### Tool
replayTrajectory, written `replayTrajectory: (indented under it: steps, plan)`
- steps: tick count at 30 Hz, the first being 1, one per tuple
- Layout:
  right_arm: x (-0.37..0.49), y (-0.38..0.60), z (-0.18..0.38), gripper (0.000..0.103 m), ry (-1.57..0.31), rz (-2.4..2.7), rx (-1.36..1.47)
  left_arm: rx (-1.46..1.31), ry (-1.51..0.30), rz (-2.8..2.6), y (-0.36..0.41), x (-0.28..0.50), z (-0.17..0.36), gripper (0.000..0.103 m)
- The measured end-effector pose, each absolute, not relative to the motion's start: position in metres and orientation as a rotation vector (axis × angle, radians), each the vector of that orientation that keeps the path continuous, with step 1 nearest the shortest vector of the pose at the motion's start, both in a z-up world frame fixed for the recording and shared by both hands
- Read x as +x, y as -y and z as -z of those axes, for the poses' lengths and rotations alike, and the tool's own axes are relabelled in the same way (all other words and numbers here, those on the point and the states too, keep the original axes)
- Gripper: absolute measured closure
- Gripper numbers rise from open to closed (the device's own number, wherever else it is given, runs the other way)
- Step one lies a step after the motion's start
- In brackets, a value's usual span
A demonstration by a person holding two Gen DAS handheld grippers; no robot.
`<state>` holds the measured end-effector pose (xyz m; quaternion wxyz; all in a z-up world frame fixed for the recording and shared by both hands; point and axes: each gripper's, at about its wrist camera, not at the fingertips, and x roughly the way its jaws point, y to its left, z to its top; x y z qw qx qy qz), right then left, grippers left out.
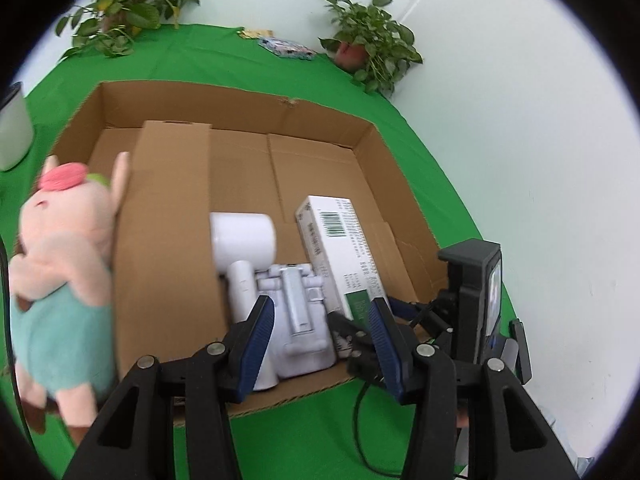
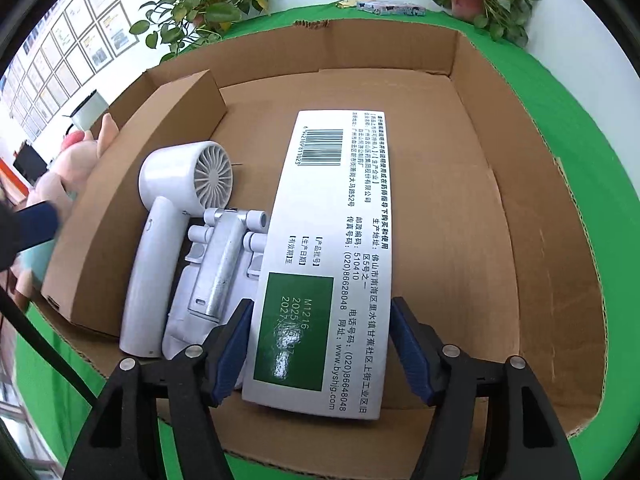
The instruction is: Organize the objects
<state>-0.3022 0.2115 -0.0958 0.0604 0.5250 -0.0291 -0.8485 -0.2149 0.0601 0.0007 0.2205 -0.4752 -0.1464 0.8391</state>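
An open cardboard tray [image 1: 360, 136] [image 2: 500, 168] lies on a green cloth. In it lie a brown carton [image 1: 168, 240] [image 2: 132, 196], a white hair dryer [image 1: 244, 236] [image 2: 180, 184], a grey metal part [image 1: 296, 304] [image 2: 220, 264] and a white medicine box [image 1: 340, 240] [image 2: 332, 248]. My right gripper [image 2: 320, 344] [image 1: 360, 332] has its fingers on both sides of the medicine box's near end, touching or nearly so. My left gripper [image 1: 320, 332] is open and empty above the tray's near edge. A pink plush pig [image 1: 60, 272] [image 2: 72, 164] stands left of the tray.
Potted plants [image 1: 368, 40] [image 1: 128, 4] stand at the far edge of the cloth. A flat colourful packet [image 1: 286, 48] lies between them. A white mug [image 1: 12, 132] stands at the left. A black cable [image 1: 360, 432] runs across the near cloth.
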Motion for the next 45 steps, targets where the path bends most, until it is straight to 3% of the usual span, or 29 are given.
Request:
replayTrajectory:
  steps: [6,9,11,13,15,18,24,27,29,37,45]
  plan:
    - [-0.297,-0.215,0.087,0.037,0.129,2.580,1.541,-1.305,0.421,-2.414,-0.026,-0.200,0.007,0.056]
    - [-0.287,-0.218,0.077,0.037,0.118,2.607,1.522,-1.277,0.343,-2.512,-0.023,-0.192,0.009,0.056]
    - [-0.274,-0.218,0.062,0.036,0.111,2.654,1.407,-1.243,0.235,-2.608,-0.026,-0.187,0.009,0.050]
    - [-0.248,-0.216,0.039,0.021,0.103,2.738,1.168,-1.196,0.065,-2.721,-0.032,-0.176,0.009,0.042]
    - [-0.226,-0.214,0.026,0.000,0.093,2.799,0.995,-1.125,-0.068,-2.808,-0.040,-0.166,0.012,0.033]
    - [-0.209,-0.208,0.025,0.001,0.068,2.851,0.900,-1.074,-0.080,-2.853,-0.042,-0.159,0.022,0.033]
    - [-0.214,-0.204,0.057,0.001,0.156,2.864,0.977,-1.040,0.007,-2.950,-0.034,-0.152,0.049,0.033]
    - [-0.213,-0.192,0.069,0.000,0.046,2.914,0.926,-0.988,-0.005,-2.994,-0.036,-0.150,0.058,0.032]
    - [-0.210,-0.185,0.076,0.001,-0.048,2.947,0.904,-0.950,-0.004,-3.013,-0.039,-0.148,0.061,0.029]
    - [-0.205,-0.187,0.076,0.000,-0.042,2.974,0.852,-0.829,0.004,-3.071,-0.045,-0.141,0.069,0.021]
    - [-0.205,-0.187,0.076,0.000,-0.043,2.974,0.851,-0.885,-0.061,-3.067,-0.054,-0.145,0.072,0.013]
